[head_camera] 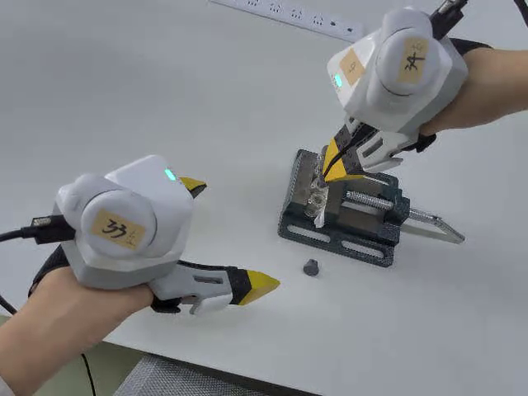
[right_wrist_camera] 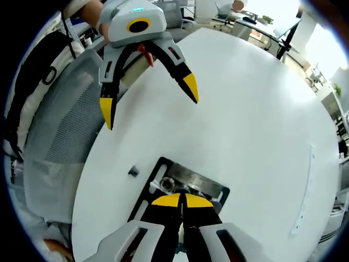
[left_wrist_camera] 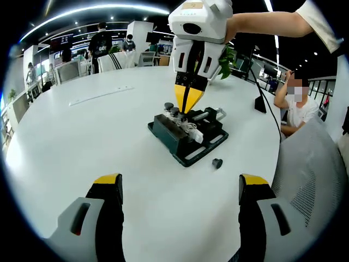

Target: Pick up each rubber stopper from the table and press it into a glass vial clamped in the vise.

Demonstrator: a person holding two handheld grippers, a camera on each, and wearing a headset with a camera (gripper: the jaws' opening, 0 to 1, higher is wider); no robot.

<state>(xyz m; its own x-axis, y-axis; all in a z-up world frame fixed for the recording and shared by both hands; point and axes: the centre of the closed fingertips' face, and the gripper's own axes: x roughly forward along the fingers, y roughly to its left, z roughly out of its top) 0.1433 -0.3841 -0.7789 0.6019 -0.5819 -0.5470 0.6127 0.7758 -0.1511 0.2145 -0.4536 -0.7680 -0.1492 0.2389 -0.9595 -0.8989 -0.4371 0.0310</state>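
A dark bench vise [head_camera: 363,227] holds a row of glass vials [head_camera: 317,200] between its jaws. In the left gripper view two of them carry dark stoppers [left_wrist_camera: 170,107]. My right gripper [head_camera: 332,172] points down at the vials with its yellow tips pressed together, shut; I cannot see anything between them. Its own view shows the tips [right_wrist_camera: 181,201] right over the vise [right_wrist_camera: 192,180]. One loose grey rubber stopper [head_camera: 311,267] lies on the white table just in front of the vise. My left gripper [head_camera: 228,237] hovers open and empty to the left of it.
A white power strip [head_camera: 289,13] lies at the far edge of the table. The vise's screw handle [head_camera: 433,221] sticks out to the right. A grey mesh chair [left_wrist_camera: 308,164] stands by the near table edge, and people sit in the background.
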